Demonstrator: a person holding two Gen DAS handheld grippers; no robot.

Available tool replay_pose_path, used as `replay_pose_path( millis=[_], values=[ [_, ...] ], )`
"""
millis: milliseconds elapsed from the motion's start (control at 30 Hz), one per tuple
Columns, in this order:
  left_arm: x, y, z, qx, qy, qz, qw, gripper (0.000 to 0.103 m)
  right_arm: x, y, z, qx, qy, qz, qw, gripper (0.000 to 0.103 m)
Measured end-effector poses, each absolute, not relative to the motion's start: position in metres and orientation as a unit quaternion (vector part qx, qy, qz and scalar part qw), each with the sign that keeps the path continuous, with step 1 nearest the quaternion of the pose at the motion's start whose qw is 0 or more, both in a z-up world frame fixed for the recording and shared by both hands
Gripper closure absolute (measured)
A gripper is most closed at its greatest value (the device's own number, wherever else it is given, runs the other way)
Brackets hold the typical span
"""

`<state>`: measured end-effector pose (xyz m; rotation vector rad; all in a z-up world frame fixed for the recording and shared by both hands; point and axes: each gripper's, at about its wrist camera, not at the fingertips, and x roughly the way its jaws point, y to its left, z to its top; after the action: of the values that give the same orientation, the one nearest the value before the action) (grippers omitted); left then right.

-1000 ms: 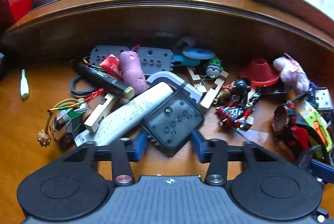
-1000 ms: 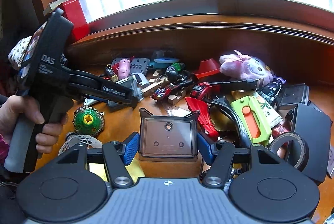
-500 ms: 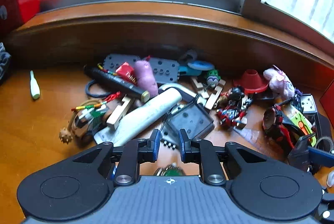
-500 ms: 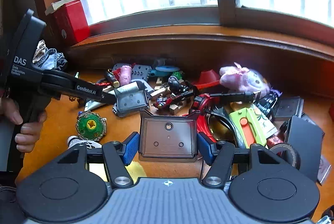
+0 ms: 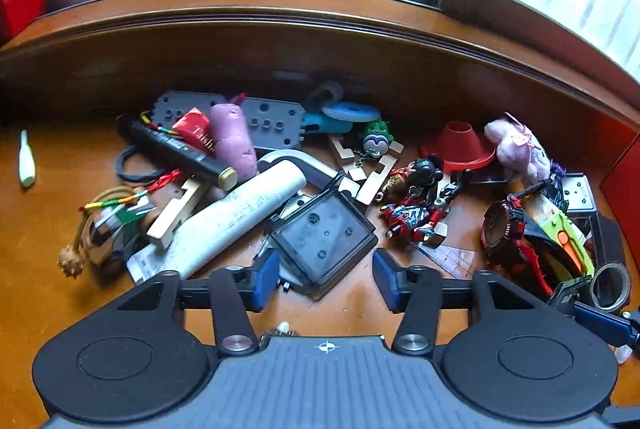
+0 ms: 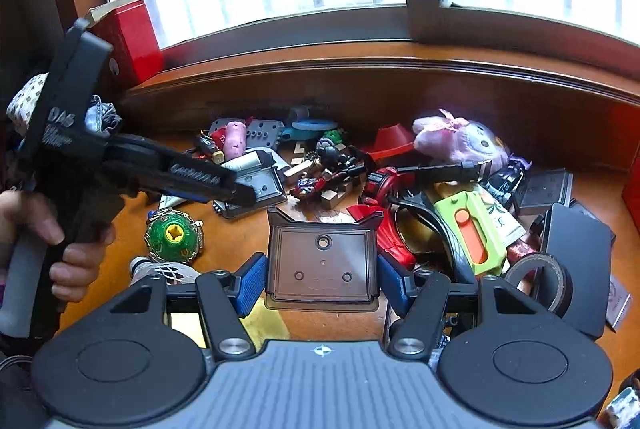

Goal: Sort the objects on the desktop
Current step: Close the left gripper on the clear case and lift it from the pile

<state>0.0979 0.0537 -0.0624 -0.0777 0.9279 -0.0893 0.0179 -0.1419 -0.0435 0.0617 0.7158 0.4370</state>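
- Brown see-through plate sits clamped btwn the right hand-held gripper pads, lifted over the tabletop near edge.
- Left hand-held gripper spread wide, empty, at a dark plate in the pile's middle.
- Judged step: grouping like plates; next needs closing squarely on its edges.
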Motion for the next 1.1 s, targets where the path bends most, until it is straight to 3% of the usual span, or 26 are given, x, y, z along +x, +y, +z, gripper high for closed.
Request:
replay_pose_path(
  millis=[167, 367, 433, 500, 567, 967, 1100],
  values=[
    [0.103, 0.059, -0.062, -0.015, 0.442, -0.040, 0.896, 0.086, 0.021, -0.144, -0.048, 0.037, 0.350, 0.212, 0.912, 0.040],
    [0.119, 0.069, -0.057, -0.003, 0.432, -0.008, 0.902, 0.085, 0.026, -0.146, -0.053, 0.047, 0.354, 0.212, 0.910, 0.040],
    [0.117, 0.068, -0.054, -0.018, 0.434, -0.014, 0.901, 0.080, 0.028, -0.147, -0.054, 0.049, 0.354, 0.213, 0.909, 0.040],
    [0.114, 0.066, -0.051, -0.031, 0.434, -0.021, 0.900, 0.060, 0.029, -0.147, -0.054, 0.051, 0.354, 0.213, 0.909, 0.040],
    [0.111, 0.060, -0.051, -0.037, 0.435, -0.025, 0.900, 0.048, 0.030, -0.147, -0.053, 0.051, 0.352, 0.216, 0.909, 0.040],
    [0.098, 0.021, -0.073, 0.211, 0.404, -0.146, 0.878, 0.039, 0.033, -0.147, -0.051, 0.054, 0.348, 0.242, 0.904, 0.040],
    [0.101, 0.018, -0.074, 0.229, 0.393, -0.183, 0.872, 0.042, 0.035, -0.147, -0.053, 0.056, 0.350, 0.244, 0.903, 0.040]
  ],
)
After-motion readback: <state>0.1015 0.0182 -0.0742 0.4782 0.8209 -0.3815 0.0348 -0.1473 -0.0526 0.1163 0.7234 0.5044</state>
